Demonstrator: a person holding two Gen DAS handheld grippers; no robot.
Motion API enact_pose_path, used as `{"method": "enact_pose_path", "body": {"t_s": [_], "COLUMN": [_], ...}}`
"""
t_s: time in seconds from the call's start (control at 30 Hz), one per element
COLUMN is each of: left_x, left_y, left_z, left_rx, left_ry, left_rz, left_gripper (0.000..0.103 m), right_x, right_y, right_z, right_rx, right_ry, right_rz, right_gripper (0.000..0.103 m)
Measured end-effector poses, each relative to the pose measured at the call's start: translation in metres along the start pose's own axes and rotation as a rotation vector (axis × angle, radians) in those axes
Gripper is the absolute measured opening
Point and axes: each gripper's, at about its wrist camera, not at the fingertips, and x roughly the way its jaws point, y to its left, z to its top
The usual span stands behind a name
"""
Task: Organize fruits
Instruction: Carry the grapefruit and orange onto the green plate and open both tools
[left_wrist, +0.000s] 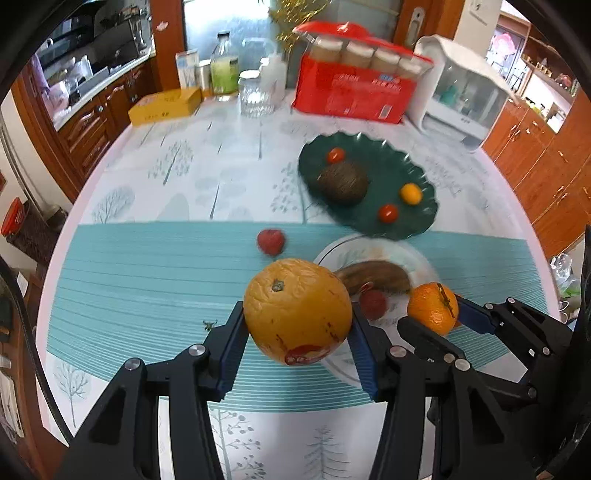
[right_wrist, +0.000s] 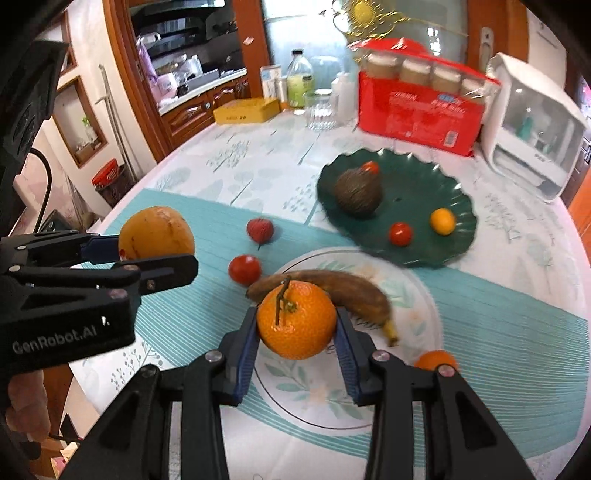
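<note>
My left gripper (left_wrist: 297, 332) is shut on a large yellow-orange orange (left_wrist: 297, 310) with a red sticker, held above the teal mat; it also shows in the right wrist view (right_wrist: 157, 232). My right gripper (right_wrist: 295, 332) is shut on a smaller mandarin (right_wrist: 297, 319) with a stem, held over the white plate (right_wrist: 413, 295), which holds a brown banana (right_wrist: 332, 286). The dark green plate (right_wrist: 436, 184) holds an avocado (right_wrist: 358, 197), two cherry tomatoes (right_wrist: 400, 233) and a small yellow fruit (right_wrist: 442, 220). A strawberry (right_wrist: 259, 229) and a tomato (right_wrist: 244, 269) lie on the mat.
Another mandarin (right_wrist: 436, 360) sits at the white plate's right rim. At the table's back stand a red carton (right_wrist: 417, 114), a white appliance (right_wrist: 535, 136), a glass jar (right_wrist: 321, 110), bottles and a yellow box (right_wrist: 245, 110). Wooden cabinets surround the table.
</note>
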Motion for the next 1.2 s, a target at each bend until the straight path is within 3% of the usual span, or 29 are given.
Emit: {"method": "enact_pose_path", "body": {"t_s": [0.47, 0.8, 1.0, 1.2], "left_x": [-0.063, -0.082, -0.061, -0.008], "left_y": [-0.051, -0.071, -0.083, -0.085], "left_z": [0.045, 0.134, 0.195, 0.247], "left_rx": [0.048, 0.095, 0.148, 0.157], "left_ry": [-0.065, -0.100, -0.104, -0.096], "left_rz": [0.021, 0.021, 0.040, 0.031], "left_gripper": [0.051, 0.051, 0.051, 0.051], "right_x": [-0.075, -0.113, -0.098, -0.044], "right_y": [-0.053, -0.099, -0.123, -0.154], "right_z": [0.036, 0.125, 0.184, 0.221], "right_rx": [0.051, 0.085, 0.103, 0.170], "right_ry": [-0.017, -0.100, -0.110, -0.054], "right_rz": [-0.075, -0.129, -0.161, -0.179], "right_gripper": [0.039, 0.039, 0.039, 0.040]}}
